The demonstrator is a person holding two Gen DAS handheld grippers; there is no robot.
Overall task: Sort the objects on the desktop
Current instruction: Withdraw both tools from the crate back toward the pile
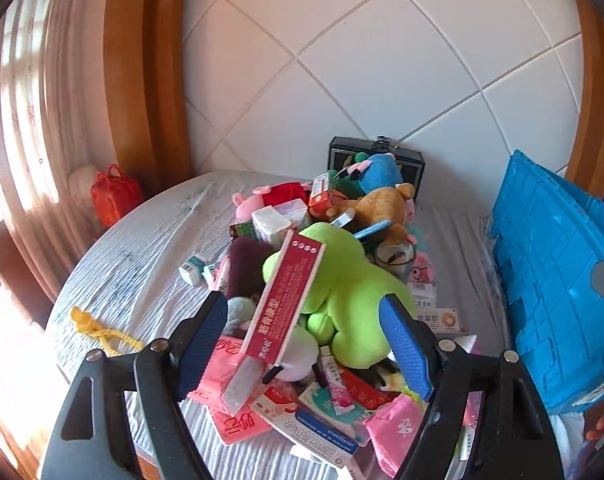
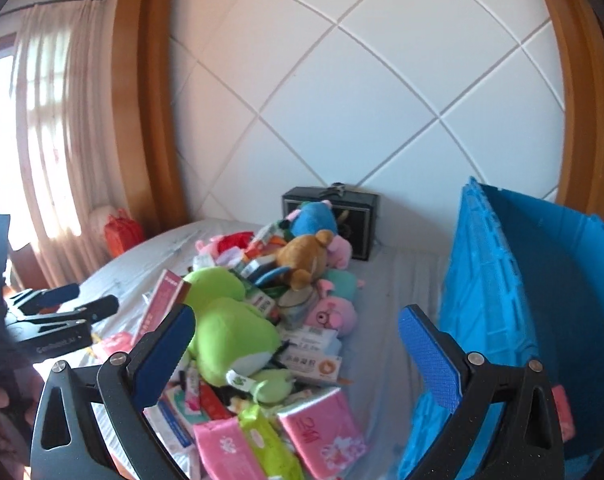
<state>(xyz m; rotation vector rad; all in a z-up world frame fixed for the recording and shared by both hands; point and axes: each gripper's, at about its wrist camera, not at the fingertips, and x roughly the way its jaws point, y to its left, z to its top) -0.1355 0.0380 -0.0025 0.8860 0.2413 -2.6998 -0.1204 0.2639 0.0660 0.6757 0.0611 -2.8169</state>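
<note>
1. The left gripper [image 1: 304, 330] hangs with its blue-padded jaws spread wide and nothing between them, over the near end of a heap of toys and packets on the grey-white bedspread [image 1: 141, 248]. The right gripper [image 2: 295, 354] is likewise released and empty, just beside the blue ribbed plastic crate [image 2: 514, 280].
2. The long red cardboard box [image 1: 279, 310] leans across the lime-green plush frog [image 1: 342, 292]. Closing on the frog would probably drag the box along or tip it off the heap.
3. The frog is soft and bulky; a shallow pinch may catch only a fold of it and slip.
4. Flat pink tissue packets [image 2: 322, 428] lie overlapped near the bed's edge, so a nudge could slide them to the floor.
5. The brown plush bear [image 1: 386, 208] sits high on the heap; pulling from beneath may topple it and the small boxes around it.
</note>
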